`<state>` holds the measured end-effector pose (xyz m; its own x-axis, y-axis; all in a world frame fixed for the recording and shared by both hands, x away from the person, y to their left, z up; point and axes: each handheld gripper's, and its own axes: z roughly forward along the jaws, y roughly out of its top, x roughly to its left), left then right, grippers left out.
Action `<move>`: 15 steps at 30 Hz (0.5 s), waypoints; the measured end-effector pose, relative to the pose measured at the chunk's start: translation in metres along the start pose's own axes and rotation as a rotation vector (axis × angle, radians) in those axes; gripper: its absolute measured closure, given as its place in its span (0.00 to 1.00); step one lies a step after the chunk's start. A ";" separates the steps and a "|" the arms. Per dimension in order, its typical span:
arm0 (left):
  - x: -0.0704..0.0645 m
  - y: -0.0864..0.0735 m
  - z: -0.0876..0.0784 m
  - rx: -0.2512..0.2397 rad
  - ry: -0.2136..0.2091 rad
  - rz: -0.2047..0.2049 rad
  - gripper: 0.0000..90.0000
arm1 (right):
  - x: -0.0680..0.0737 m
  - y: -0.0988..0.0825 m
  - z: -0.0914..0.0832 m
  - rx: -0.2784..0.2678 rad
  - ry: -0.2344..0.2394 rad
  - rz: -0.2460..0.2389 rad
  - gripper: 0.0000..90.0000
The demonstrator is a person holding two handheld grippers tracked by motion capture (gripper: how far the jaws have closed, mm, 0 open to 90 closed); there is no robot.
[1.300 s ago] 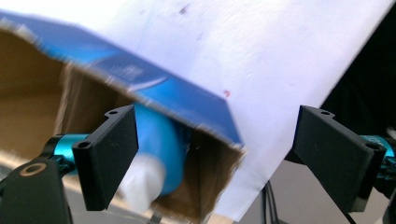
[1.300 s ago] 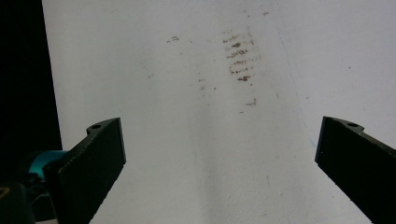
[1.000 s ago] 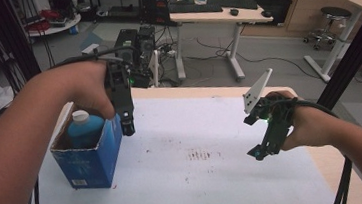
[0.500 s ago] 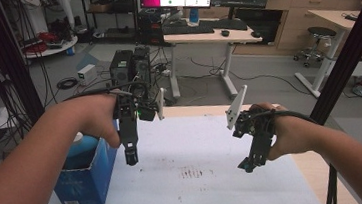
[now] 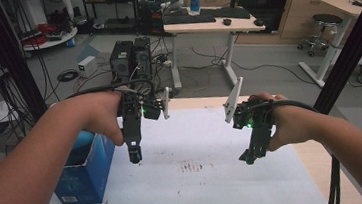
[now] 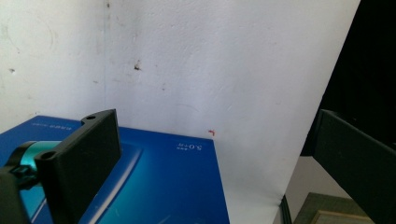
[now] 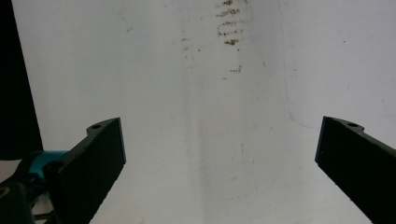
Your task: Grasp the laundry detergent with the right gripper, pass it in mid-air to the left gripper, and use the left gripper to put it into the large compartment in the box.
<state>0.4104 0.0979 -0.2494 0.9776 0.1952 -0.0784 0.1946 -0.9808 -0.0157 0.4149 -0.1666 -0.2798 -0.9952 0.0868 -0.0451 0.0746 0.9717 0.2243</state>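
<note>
Both tools gape empty: left tool [image 5: 134, 156] beside the blue box [image 6: 154, 186], right tool [image 5: 251, 156] over stained sheet [image 7: 229, 28].

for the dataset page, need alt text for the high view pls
A person holds two open grippers above a white table: the left gripper beside a blue box, the right gripper near a brownish stain. Desks and monitors stand in the room behind.

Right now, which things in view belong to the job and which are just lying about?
Job:
- blue box, on the table beside the left hand-held gripper, jaws open, nothing between them
- right hand-held gripper, open, over the white table

Lying about:
- brown stain
- desk
- stool
</note>
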 end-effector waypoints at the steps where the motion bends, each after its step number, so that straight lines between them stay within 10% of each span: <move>1: 0.001 0.000 0.001 -0.001 -0.001 0.003 0.02 | 0.000 0.000 0.000 0.004 0.000 -0.002 0.01; 15: 0.006 -0.004 0.000 0.000 -0.007 -0.008 0.02 | -0.002 -0.013 -0.002 0.021 -0.009 0.017 0.01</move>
<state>0.4151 0.1032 -0.2497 0.9755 0.2026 -0.0855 0.2020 -0.9793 -0.0163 0.4161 -0.1799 -0.2804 -0.9932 0.1050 -0.0500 0.0928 0.9745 0.2041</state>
